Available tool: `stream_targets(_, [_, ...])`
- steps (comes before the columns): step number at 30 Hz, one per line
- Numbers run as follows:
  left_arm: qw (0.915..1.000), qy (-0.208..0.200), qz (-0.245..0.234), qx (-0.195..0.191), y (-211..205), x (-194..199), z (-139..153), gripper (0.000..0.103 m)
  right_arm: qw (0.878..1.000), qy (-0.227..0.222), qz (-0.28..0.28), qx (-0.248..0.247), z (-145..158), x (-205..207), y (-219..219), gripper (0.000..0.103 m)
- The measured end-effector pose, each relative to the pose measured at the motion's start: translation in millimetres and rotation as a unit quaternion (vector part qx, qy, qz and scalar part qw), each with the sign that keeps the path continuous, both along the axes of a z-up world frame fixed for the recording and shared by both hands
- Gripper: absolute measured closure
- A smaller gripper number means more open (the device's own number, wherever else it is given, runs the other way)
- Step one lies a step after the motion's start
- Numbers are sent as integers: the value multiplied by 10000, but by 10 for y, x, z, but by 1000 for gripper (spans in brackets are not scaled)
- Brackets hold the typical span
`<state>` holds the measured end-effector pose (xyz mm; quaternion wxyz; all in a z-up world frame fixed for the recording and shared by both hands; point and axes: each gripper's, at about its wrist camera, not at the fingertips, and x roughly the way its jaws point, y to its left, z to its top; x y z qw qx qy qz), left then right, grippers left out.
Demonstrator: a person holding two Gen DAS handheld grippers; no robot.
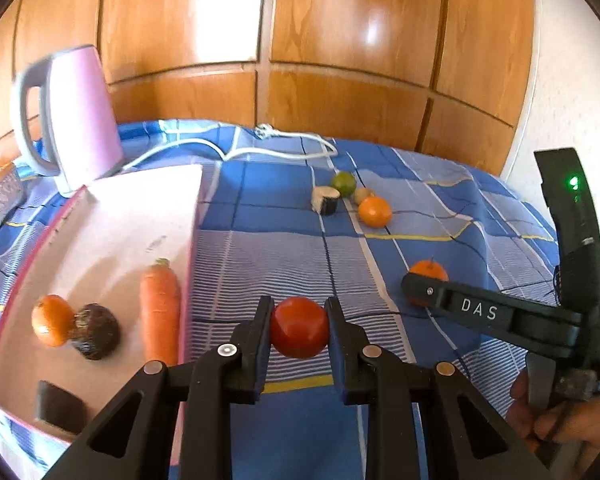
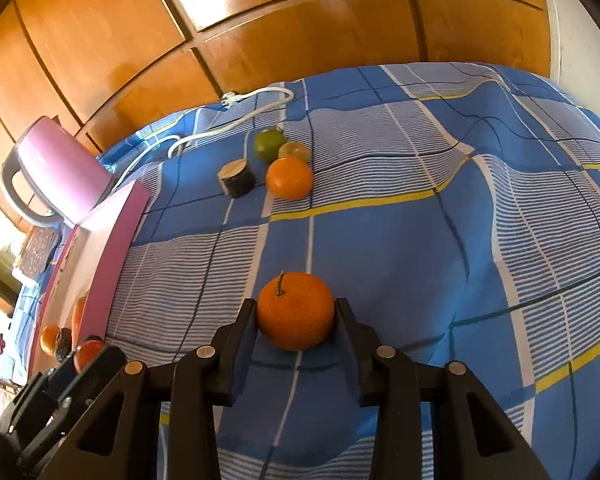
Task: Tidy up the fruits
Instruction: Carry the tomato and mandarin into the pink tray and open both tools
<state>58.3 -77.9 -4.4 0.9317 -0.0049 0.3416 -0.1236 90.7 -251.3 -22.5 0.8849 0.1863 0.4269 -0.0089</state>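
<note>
Glossy wooden panelling (image 1: 308, 40) closed off the back of the scene, and in front of it a blue checked cloth (image 1: 268, 264) covered the whole work surface. On the cloth's left side lay a shallow pink tray (image 1: 148, 216), probably the collecting place for the produce, with a pink kettle (image 1: 80, 116) standing just behind it and its white cord (image 1: 260, 152) trailing across the cloth. The tray held a carrot (image 1: 160, 312) along its right edge, an orange (image 1: 52, 320) touching a dark avocado (image 1: 96, 332), and a dark piece (image 1: 56, 404) at the near corner that was too blurred to identify.

The left gripper (image 1: 300, 328) pinched a red tomato (image 1: 300, 328) just right of the tray, likely bringing it there. The right gripper (image 2: 296, 312) clamped a stemmed mandarin (image 2: 296, 310) between its pads, low over the cloth; whether the fruit touched it was unclear.

Well apart, near the far edge, a second orange (image 2: 290, 178), a green lime (image 2: 269, 144), a small yellowish fruit (image 2: 295, 151) and a dark-skinned cut chunk (image 2: 237, 178) sat clustered, not yet sorted.
</note>
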Motion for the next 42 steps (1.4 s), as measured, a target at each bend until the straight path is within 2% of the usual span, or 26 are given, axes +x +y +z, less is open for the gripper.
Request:
stream_targets(10, [9981, -237, 459, -328, 321, -95, 1, 78, 9992, -328, 205, -78, 117, -43, 116, 65])
stream_targets(18, [9909, -382, 1094, -683, 623, -80, 79, 78, 9968, -635, 470, -136, 221, -57, 269, 65])
stream_targets(27, [9757, -524, 1972, -800, 961, -72, 126, 78, 9916, -874, 947, -120, 277, 17, 553, 65])
stream_targets(35, [9671, -611, 2404, -575, 1152, -61, 222, 77, 9825, -1089, 1508, 90, 349, 105, 978, 65])
stream_targets(42, [9460, -345, 3102, -882, 1509, -21, 124, 77, 9759, -1091, 1868, 296, 364, 177, 1388, 65])
